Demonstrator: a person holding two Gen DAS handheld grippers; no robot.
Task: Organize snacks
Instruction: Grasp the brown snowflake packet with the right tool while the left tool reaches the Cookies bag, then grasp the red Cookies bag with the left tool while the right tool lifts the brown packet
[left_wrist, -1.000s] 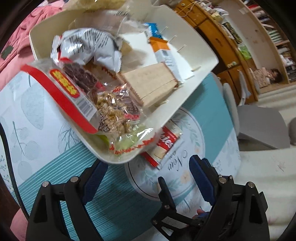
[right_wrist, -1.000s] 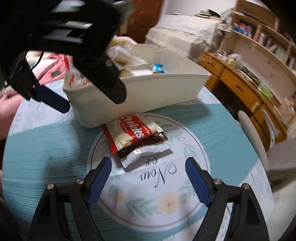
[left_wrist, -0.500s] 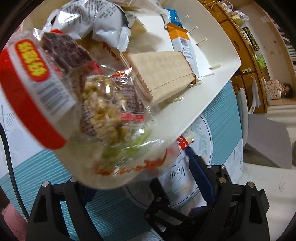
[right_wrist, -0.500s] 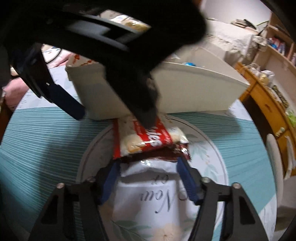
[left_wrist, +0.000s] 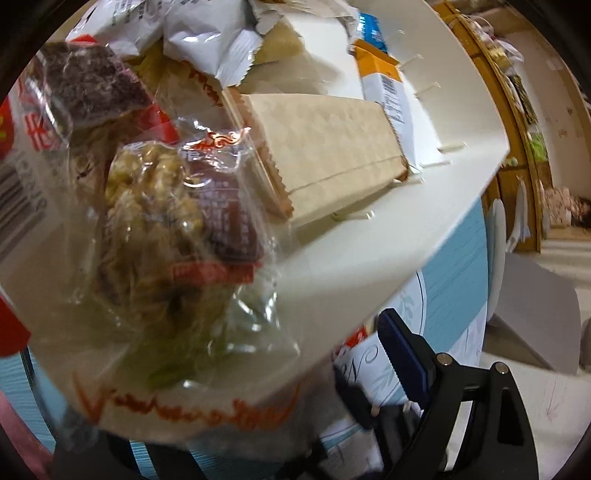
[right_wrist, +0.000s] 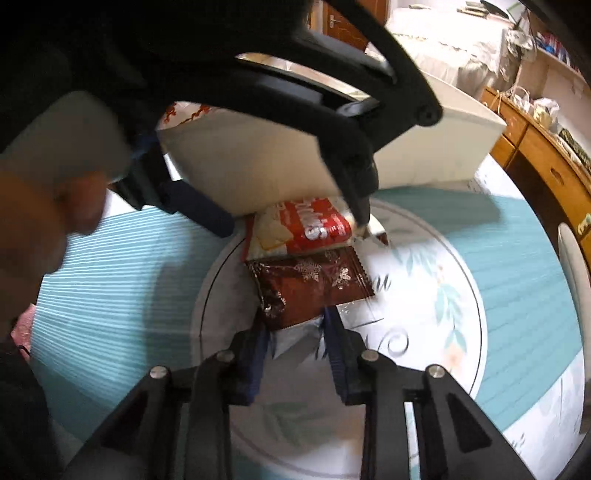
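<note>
**Collecting the last loose snacks beside the bin**

Table (right_wrist: 122, 295): teal-striped cloth with a round printed medallion.
White bin (right_wrist: 258, 166): near corner over the edge of the cookie packet (right_wrist: 299, 229); the left-wrist view alone shows it heaped with wrapped snacks (left_wrist: 177, 206).
Left gripper (right_wrist: 280, 206): straddling the bin's corner, jaws spread, nothing grasped.
Brown packet (right_wrist: 314, 291): on the medallion, just before the bin.
Right gripper (right_wrist: 295, 343): clenched on this packet's pale end.
Next move, by judgement: lift clear, carry over the rim, release.

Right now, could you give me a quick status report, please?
Right gripper shut on brown snack packet. Left gripper open around white bin corner. Red cookie packet against bin.
</note>
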